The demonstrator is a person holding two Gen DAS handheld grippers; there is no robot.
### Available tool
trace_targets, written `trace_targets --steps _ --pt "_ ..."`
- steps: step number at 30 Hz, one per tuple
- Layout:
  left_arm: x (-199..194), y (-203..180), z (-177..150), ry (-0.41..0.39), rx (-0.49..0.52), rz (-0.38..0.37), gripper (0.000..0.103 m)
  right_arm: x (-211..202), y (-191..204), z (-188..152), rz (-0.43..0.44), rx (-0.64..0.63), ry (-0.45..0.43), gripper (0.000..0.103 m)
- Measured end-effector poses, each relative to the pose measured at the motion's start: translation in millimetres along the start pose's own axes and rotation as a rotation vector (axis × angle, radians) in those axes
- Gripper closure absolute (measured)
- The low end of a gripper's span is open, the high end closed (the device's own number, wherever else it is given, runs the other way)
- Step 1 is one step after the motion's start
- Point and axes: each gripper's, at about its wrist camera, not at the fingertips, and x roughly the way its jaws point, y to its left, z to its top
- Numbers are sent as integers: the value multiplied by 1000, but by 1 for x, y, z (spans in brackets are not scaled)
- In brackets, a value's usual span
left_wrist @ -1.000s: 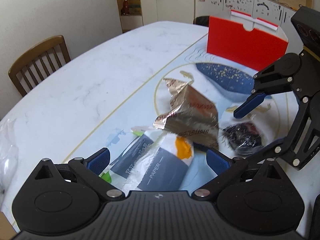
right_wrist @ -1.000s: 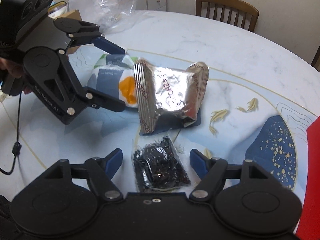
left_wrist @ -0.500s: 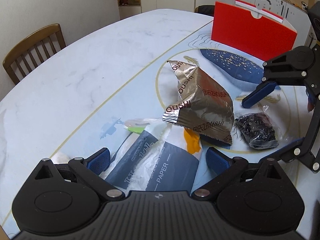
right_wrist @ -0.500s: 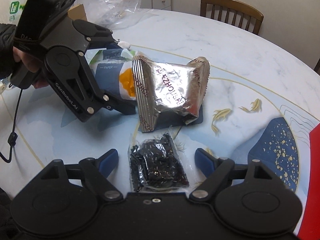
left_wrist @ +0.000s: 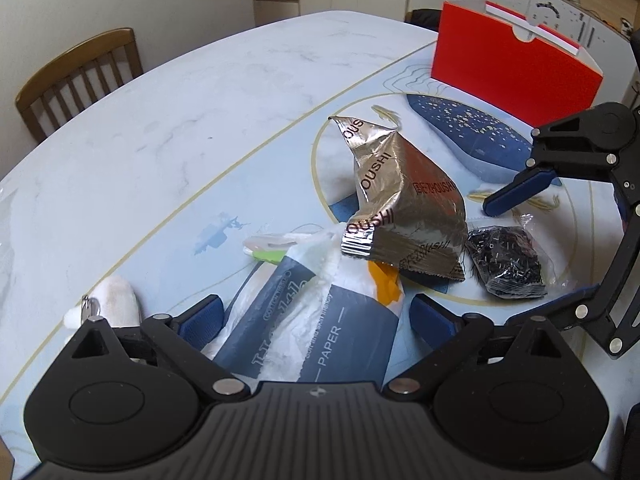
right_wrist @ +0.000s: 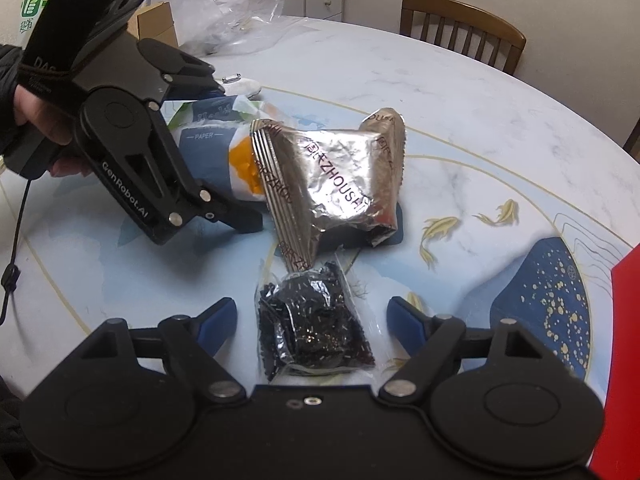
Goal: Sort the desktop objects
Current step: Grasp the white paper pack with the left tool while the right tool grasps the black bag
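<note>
A navy-and-white tissue pack point(left_wrist: 316, 340) lies on the table between the fingers of my left gripper point(left_wrist: 316, 316). Its jaws are closing, with the pads still off the pack. A crumpled silver foil snack bag point(left_wrist: 404, 208) leans on the pack's far end. Right of it lies a clear bag of small black pieces point(right_wrist: 316, 328), between the fingers of my right gripper point(right_wrist: 312, 316). These jaws are closing too, with gaps on both sides of the bag. In the right wrist view a hand holds the left gripper point(right_wrist: 228, 152) over the tissue pack point(right_wrist: 208, 136), beside the foil bag point(right_wrist: 336, 184).
A red box point(left_wrist: 512, 76) stands at the far right of the painted round table point(left_wrist: 180, 120). A small white object with a metal clip point(left_wrist: 116, 300) lies by my left gripper. Clear plastic bags point(right_wrist: 224, 8) and a cardboard box point(right_wrist: 156, 24) sit behind. Wooden chairs point(left_wrist: 76, 76) ring the table.
The left gripper has shifted so that the tissue pack lies deeper between its jaws, and the white clipped object has come into view. The right gripper's jaws stand wider around the black bag.
</note>
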Motion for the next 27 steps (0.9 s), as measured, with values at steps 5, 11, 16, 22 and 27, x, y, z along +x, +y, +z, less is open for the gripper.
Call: trace_targets --steps 5,11,16,22,27 --pt "-8 -6 -2 -9 -38 39 29 -5 -2 -2 -6 10 -10 48" --pt "-18 -17 -5 -3 -86 92 42 -11 -5 -4 -23 30 -4 63" --pt "-29 -25 -11 6 -163 129 47 -17 -4 -10 -40 57 -4 66" --pt "-49 -33 -22 9 -275 173 51 -33 -4 -17 -46 82 -20 70" --pt "-73 -47 -27 -12 -322 197 53 -48 -7 -22 -52 112 -39 70"
